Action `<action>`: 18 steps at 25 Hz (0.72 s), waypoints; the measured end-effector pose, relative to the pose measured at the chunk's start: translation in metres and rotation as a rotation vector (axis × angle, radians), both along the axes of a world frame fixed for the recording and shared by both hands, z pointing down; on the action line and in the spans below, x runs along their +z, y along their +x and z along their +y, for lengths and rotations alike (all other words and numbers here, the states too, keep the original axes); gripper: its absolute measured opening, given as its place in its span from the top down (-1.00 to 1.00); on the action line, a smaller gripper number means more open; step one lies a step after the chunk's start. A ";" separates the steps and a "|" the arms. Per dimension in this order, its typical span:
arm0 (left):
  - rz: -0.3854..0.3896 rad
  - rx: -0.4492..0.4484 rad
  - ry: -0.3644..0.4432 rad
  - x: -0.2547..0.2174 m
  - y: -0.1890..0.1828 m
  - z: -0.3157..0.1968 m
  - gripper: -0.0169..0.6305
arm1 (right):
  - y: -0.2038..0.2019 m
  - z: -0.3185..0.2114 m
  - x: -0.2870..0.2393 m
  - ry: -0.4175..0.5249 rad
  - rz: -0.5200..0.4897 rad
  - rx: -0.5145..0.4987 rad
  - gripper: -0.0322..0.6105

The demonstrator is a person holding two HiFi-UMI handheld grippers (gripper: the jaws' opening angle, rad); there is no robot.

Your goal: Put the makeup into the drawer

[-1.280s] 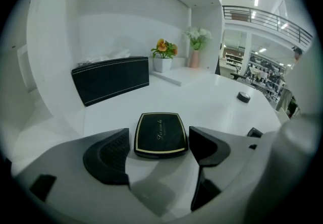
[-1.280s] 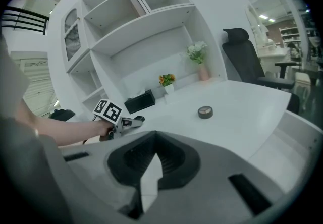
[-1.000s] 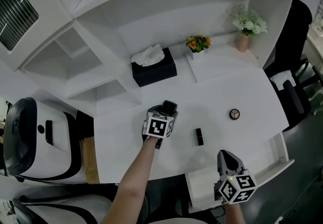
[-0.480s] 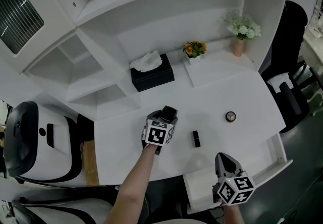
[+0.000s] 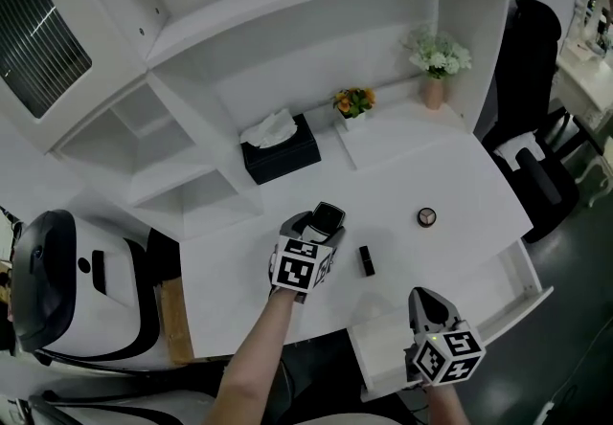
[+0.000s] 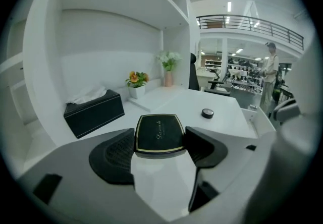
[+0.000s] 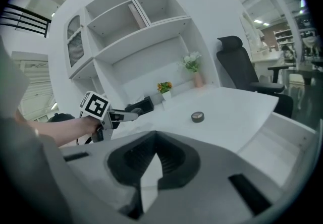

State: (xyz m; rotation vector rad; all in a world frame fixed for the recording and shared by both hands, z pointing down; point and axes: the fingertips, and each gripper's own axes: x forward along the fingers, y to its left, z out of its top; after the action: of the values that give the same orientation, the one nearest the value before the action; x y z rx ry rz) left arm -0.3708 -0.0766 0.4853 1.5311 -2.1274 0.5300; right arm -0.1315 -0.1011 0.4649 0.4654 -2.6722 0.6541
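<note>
Left tongs clamped across a black, gold-edged makeup compact, which I held over the white surface | small black tube lay just right of it | round case sat farther right | my right tongs were closed on nothing, above the open drawer.

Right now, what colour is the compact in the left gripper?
Black compact, gold edging; left gripper view shows it best.
</note>
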 end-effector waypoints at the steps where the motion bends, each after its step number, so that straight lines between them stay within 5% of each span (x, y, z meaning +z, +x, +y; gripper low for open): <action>1: -0.009 0.021 0.007 -0.006 0.006 -0.003 -0.03 | 0.002 0.001 -0.002 0.005 -0.003 0.009 0.89; 5: -0.040 0.117 0.022 -0.020 0.036 -0.012 -0.03 | 0.015 0.006 -0.012 0.019 -0.013 0.053 0.89; 18: 0.025 0.385 0.038 -0.035 0.150 -0.053 -0.03 | 0.087 0.015 -0.023 0.038 -0.013 0.308 0.89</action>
State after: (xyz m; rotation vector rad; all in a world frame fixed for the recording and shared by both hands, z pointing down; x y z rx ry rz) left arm -0.2206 -0.1300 0.4506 1.9719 -1.8371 0.5960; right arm -0.0448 -0.0863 0.4421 0.8975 -2.6529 0.6922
